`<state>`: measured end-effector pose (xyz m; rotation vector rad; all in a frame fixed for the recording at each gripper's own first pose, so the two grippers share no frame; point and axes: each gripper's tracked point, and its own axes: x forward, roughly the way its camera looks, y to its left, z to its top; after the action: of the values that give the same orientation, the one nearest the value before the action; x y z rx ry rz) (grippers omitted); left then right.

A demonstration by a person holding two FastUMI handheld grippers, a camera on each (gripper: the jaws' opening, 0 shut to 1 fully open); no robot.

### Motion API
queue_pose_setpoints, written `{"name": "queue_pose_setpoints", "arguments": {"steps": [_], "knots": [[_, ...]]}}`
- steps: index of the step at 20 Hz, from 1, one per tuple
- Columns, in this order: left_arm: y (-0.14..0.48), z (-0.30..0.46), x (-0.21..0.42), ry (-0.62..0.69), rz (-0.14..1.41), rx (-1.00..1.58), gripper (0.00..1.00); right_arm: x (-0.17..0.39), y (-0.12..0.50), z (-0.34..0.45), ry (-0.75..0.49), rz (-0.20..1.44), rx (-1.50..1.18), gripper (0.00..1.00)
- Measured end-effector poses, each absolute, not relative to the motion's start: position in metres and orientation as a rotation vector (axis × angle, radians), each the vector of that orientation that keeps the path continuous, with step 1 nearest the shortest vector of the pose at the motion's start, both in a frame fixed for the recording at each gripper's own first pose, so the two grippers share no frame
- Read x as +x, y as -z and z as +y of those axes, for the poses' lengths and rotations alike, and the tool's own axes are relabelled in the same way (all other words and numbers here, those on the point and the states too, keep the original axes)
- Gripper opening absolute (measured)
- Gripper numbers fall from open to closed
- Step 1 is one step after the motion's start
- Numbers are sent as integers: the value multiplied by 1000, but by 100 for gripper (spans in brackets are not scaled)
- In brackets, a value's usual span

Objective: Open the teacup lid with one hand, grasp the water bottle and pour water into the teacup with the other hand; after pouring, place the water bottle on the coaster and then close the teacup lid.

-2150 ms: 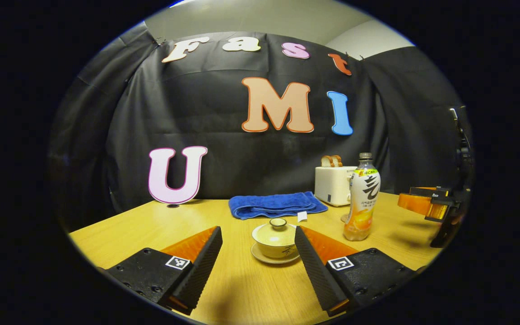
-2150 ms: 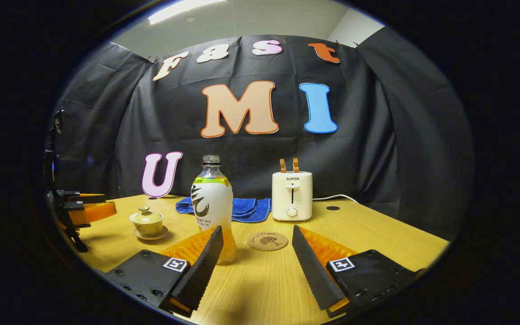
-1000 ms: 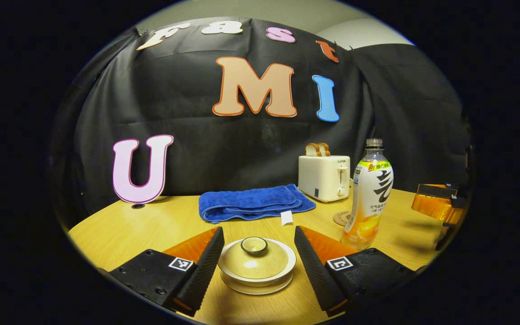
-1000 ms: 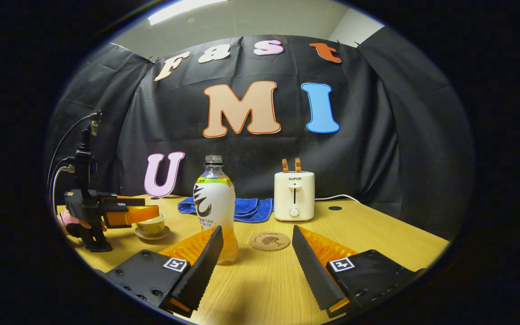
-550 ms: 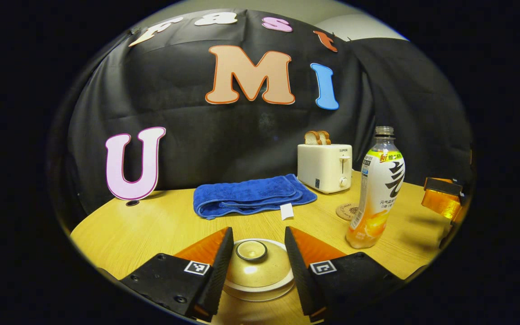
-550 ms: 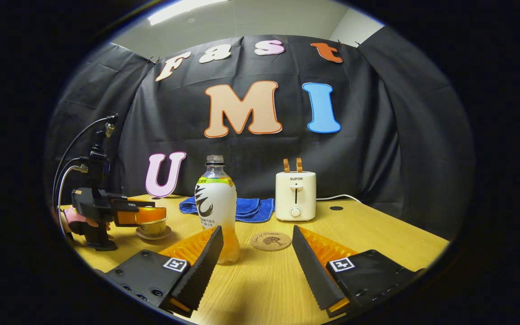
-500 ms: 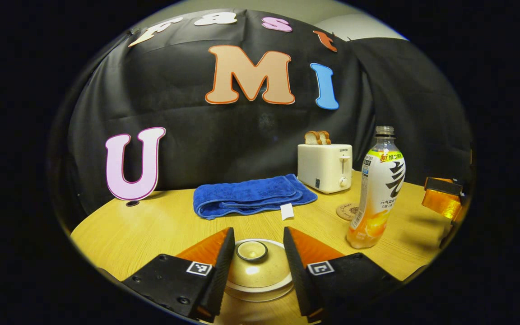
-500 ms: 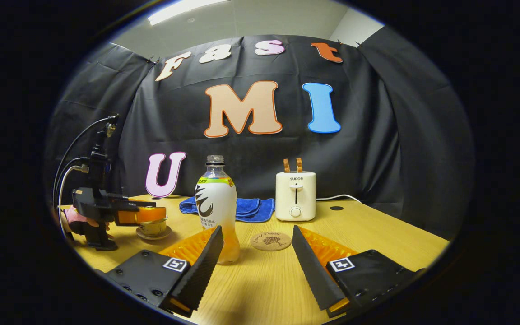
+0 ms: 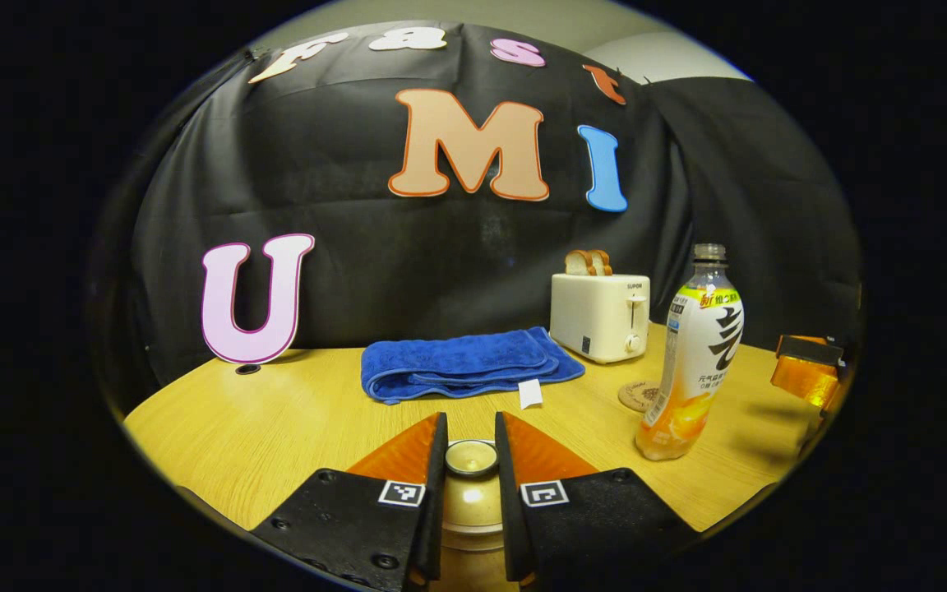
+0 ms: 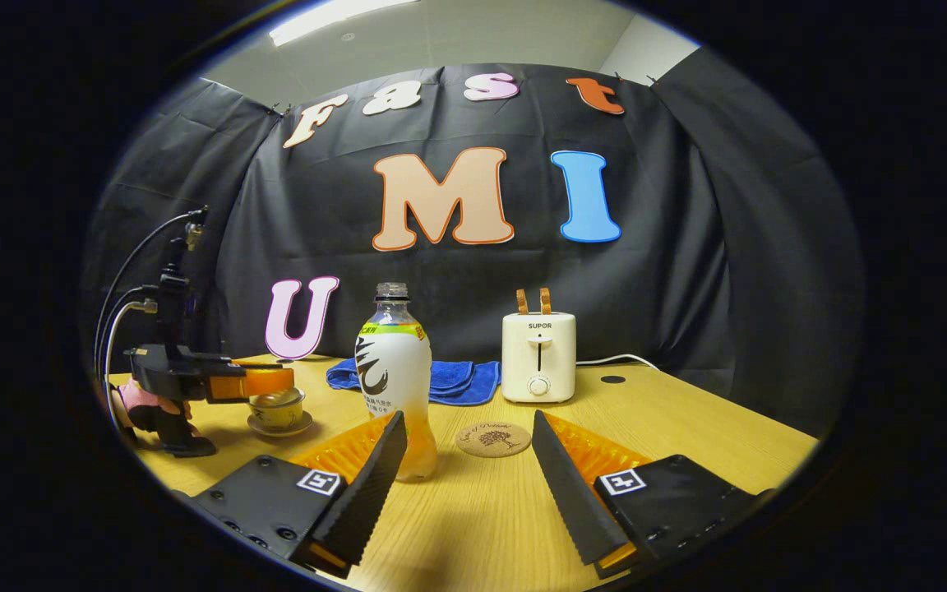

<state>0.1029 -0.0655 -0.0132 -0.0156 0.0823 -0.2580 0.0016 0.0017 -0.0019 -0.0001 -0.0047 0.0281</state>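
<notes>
- Left hand-held gripper (image 9: 470, 440), bottom centre of the left gripper view: we see its fingers drawn in close on either side of the lid knob (image 9: 471, 458) of the teacup (image 9: 467, 514). They look to be touching the knob on both sides, so we take it as gripped.
- In the right gripper view we find the same left hand-held gripper (image 10: 276, 381) at the left edge, level over the teacup (image 10: 277, 409), with a person's hand (image 10: 143, 401) around its handle. Cup sits on its saucer (image 10: 279, 427) on the desk (image 10: 687, 436); whether the lid is lifted clear of the cup we cannot tell.
- Right hand-held gripper (image 10: 464, 440), bottom centre of the right gripper view: fingers spread wide, nothing between them but bare desk.
- Water bottle (image 10: 394, 382) stands upright just left of centre in that view, its base behind the tip of the gripper's left-side finger; contact cannot be told. It has no cap, and orange liquid fills the lower part.
- Coaster (image 10: 493, 438), round and brown, lies flat on the desk at centre, just right of the bottle and apart from it.
- Left gripper view: water bottle (image 9: 695, 353) upright at right, coaster (image 9: 639, 395) partly behind its base.
- Behind, mid-frame: folded blue towel (image 9: 465, 364) and a white toaster (image 9: 600, 316) with bread slices (image 9: 588, 262) in its slots.
- An orange part of the right hand-held gripper (image 9: 806, 374) shows at the far right edge of the left gripper view.
</notes>
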Motion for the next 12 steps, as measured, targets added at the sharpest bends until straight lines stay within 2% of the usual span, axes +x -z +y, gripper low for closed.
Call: {"name": "queue_pose_setpoints", "arguments": {"steps": [3, 7, 8, 12], "knots": [[3, -63, 99, 251, 11, -32, 28, 2, 2, 2, -29, -5, 0, 97], [2, -61, 98, 249, 2, -6, 27, 1, 2, 3, -34, -6, 0, 97], [2, -56, 96, 237, -1, -4, 28, 2, 2, 3, -39, -5, 1, 99], [1, -23, 83, 170, -8, 1, 27, 2, 4, 8, -75, 1, 1, 97]]}}
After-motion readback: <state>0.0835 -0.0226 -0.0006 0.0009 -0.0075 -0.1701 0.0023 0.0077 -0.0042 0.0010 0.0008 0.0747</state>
